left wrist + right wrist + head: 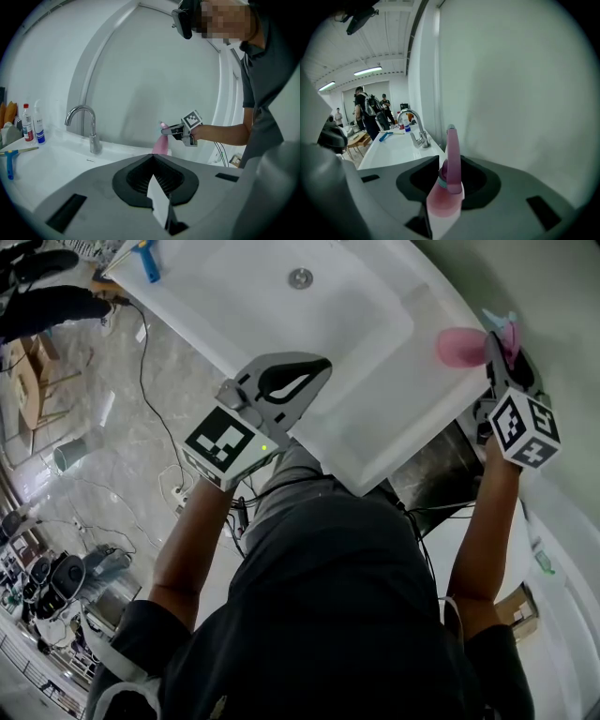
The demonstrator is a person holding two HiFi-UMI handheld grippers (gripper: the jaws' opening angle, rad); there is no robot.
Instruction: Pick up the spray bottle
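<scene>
The spray bottle (446,190) is translucent pink with a pink trigger head. It stands upright between the jaws of my right gripper (450,165), which is shut on its neck and shoulder. In the head view the spray bottle (459,346) is held at the right end of the white counter, against the wall, by the right gripper (494,351). My left gripper (322,365) hangs over the front rim of the sink, shut with nothing in it. From the left gripper (152,157) view, the right gripper (174,131) and the spray bottle (161,144) show beyond its tips; the bottle's base is hidden.
A white sink (375,390) with a drain (300,278) and a chrome faucet (89,131) fills the counter. A blue squeegee (147,261) and two small bottles (33,124) lie at its far end. Cables (150,399) run over the floor. People (370,115) stand far off.
</scene>
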